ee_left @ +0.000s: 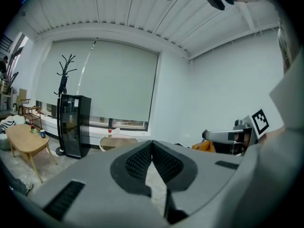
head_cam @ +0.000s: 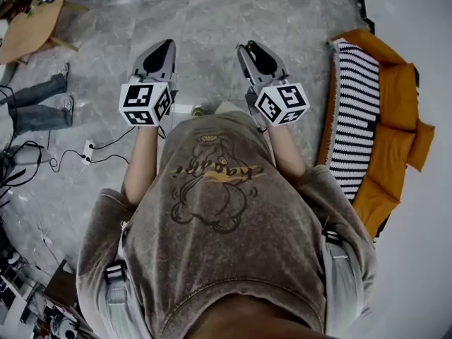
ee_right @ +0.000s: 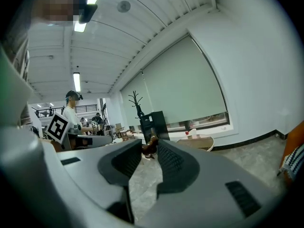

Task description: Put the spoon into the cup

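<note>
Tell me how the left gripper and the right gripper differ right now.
The left gripper has its jaw tips touching; the right gripper has them apart. Nothing sits between the left gripper's jaws; a small brown thing shows between the right gripper's tips, seemingly farther off. Both are grey and point out over the floor.

The left gripper (ee_left: pixel 152 143) and the right gripper (ee_right: pixel 150 147) are showing matt grey plastic shells, their black pads (ee_left: pixel 137 163) looking ribbed and rubbery. The floor (head_cam: pixel 212 27) is appearing as smooth, mottled grey stone. The T-shirt (head_cam: pixel 219 210) is reading as faded soft cloth, the sofa (head_cam: pixel 399 97) is wearing orange fabric under a striped woven throw (head_cam: pixel 357 97), and the low table (ee_left: pixel 26 141) is showing pale smooth wood.
</note>
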`<state>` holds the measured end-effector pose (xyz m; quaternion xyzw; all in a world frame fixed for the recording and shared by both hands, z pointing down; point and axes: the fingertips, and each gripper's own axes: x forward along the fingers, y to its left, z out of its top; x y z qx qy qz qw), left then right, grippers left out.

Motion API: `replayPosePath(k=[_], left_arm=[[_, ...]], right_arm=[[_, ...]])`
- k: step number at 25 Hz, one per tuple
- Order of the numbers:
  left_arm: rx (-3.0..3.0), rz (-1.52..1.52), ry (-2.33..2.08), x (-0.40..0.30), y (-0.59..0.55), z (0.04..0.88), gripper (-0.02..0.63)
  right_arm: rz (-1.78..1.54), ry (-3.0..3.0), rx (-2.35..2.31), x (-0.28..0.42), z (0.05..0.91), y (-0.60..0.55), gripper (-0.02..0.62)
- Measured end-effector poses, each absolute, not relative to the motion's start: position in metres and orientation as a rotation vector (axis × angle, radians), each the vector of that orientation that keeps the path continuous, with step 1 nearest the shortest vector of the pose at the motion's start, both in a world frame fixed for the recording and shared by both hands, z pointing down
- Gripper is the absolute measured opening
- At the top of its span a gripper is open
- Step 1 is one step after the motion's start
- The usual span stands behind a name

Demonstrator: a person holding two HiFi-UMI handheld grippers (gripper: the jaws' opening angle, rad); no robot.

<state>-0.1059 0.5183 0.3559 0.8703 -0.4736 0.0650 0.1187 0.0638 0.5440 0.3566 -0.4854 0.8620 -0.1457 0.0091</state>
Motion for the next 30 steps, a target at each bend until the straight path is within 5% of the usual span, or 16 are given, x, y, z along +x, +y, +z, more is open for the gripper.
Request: replayPosePath(k=[30], left_arm=[[2.559, 0.197, -1.312, -0.121, 0.442, 0.374, 0.018]], right_arm=[[-0.458, 2.637, -1.559, 0.042, 0.366, 0.466, 0.121]])
